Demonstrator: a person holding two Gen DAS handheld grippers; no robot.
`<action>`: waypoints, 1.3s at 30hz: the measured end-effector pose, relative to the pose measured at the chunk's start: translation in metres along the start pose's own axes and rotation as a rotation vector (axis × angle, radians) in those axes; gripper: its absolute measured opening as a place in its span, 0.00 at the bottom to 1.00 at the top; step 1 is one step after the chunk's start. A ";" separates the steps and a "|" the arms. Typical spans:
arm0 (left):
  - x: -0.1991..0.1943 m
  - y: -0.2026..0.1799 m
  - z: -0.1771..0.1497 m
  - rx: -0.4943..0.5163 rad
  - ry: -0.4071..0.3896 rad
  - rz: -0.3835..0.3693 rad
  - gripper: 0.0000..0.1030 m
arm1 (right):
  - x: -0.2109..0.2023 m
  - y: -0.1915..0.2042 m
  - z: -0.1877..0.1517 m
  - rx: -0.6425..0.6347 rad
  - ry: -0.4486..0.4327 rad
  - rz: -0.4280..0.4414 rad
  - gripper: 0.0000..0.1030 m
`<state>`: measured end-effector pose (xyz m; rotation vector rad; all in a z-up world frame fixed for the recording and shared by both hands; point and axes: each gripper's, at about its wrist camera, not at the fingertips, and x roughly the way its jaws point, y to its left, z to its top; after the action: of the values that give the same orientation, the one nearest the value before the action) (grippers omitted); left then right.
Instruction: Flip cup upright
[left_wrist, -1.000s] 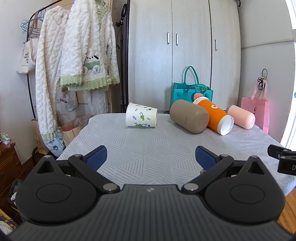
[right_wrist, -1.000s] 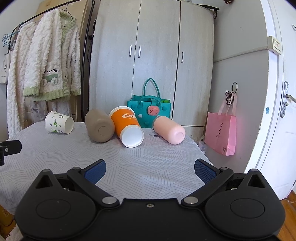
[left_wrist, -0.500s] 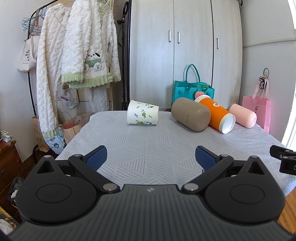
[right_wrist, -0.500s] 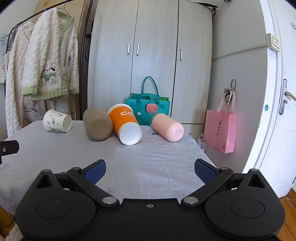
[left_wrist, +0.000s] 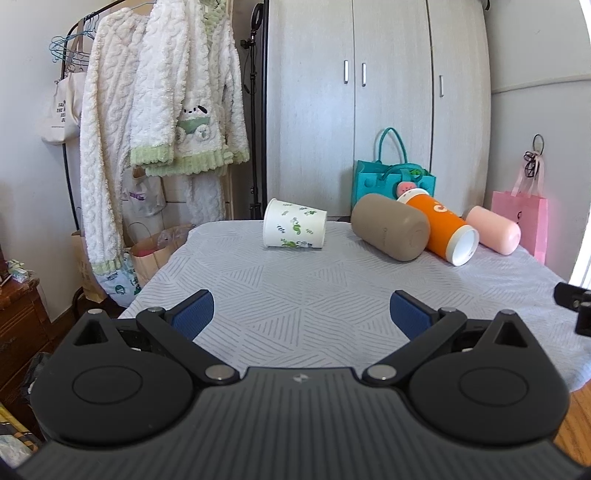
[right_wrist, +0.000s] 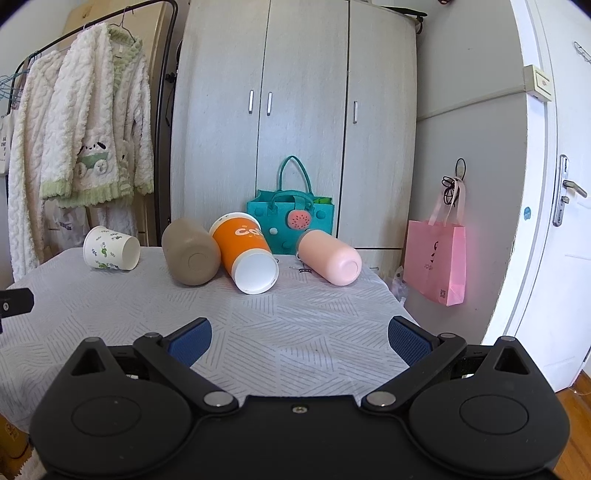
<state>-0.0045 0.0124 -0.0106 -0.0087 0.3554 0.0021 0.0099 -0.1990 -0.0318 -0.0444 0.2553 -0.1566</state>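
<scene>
Over the last second we have closed in on the table (left_wrist: 369, 291), covered in a grey-white cloth with a hatched triangle pattern: all four cups sit larger and lower in both wrist views than before, so we judge this the approach, with nothing grasped and no cup righted yet. The left gripper (left_wrist: 301, 308) and the right gripper (right_wrist: 299, 338) both hang over the near edge with their blue-padded fingers spread wide and empty. All four cups lie on their sides in a row along the far edge: the white paper cup with green leaf prints (left_wrist: 294, 229) toward the far left corner, then the matte brown cylindrical cup (left_wrist: 389, 232), the orange cup with a white inside (right_wrist: 245, 253) leaning against it, and the pale pink cup (right_wrist: 330, 257) near the far right corner. The printed cup lies well apart from the others, directly ahead of the left gripper, so it looks the easiest first pick. The cloth between us and the row is bare, giving open room to advance; the brown and orange cups touch, so lifting either may roll its neighbour toward the far edge.
</scene>
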 end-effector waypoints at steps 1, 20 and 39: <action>0.000 0.000 0.000 0.003 0.003 0.006 1.00 | 0.000 0.000 0.000 0.001 0.000 -0.001 1.00; 0.003 -0.004 -0.001 0.023 0.017 0.017 1.00 | 0.001 0.000 -0.002 0.002 0.003 -0.004 1.00; 0.002 -0.004 0.029 0.075 0.164 -0.019 1.00 | -0.007 -0.015 0.028 -0.042 0.115 0.283 1.00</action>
<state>0.0077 0.0084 0.0161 0.0621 0.5188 -0.0305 0.0083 -0.2118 -0.0024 -0.0402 0.3767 0.1283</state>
